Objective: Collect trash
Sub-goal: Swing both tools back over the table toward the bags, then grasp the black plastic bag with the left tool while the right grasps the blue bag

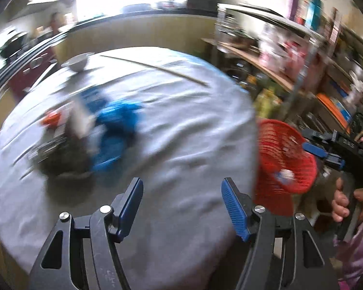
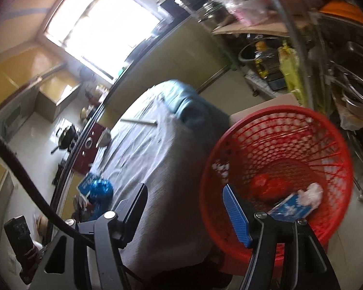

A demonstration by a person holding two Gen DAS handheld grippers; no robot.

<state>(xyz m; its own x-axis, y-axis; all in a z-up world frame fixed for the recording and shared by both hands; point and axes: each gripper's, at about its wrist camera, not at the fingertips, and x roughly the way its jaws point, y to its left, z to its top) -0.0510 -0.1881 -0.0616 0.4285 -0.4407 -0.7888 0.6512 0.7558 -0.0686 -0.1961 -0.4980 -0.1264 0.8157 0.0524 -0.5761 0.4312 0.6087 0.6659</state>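
Left gripper (image 1: 182, 207) over the grey-white cloth of the table (image 1: 176, 130), jaws standing apart with nothing between the pads; right gripper (image 2: 185, 213) at the table's edge beside the red basket (image 2: 278, 130), jaws likewise apart and empty; basket sits off the table's side, low, already holding a blue-and-white packet (image 2: 290, 205), a crumpled white wad (image 2: 313, 192) and something red at the bottom; remaining trash is a heap on the far-left part of the cloth: blue wrapper (image 1: 118, 125), a dark mass (image 1: 60, 154), an orange scrap (image 1: 51, 118), all smeared by blur, so edges cannot be read; a white bowl (image 1: 78, 61) and a thin stick (image 1: 155, 67) lie beyond. Risks, as judged: a fast reach into the heap may pinch the loose cloth with the wrapper and drag everything; crinkly foil may slip from half-closed pads; the bowl, near the heap, could be knocked; a release short of the rim would drop trash on the floor.
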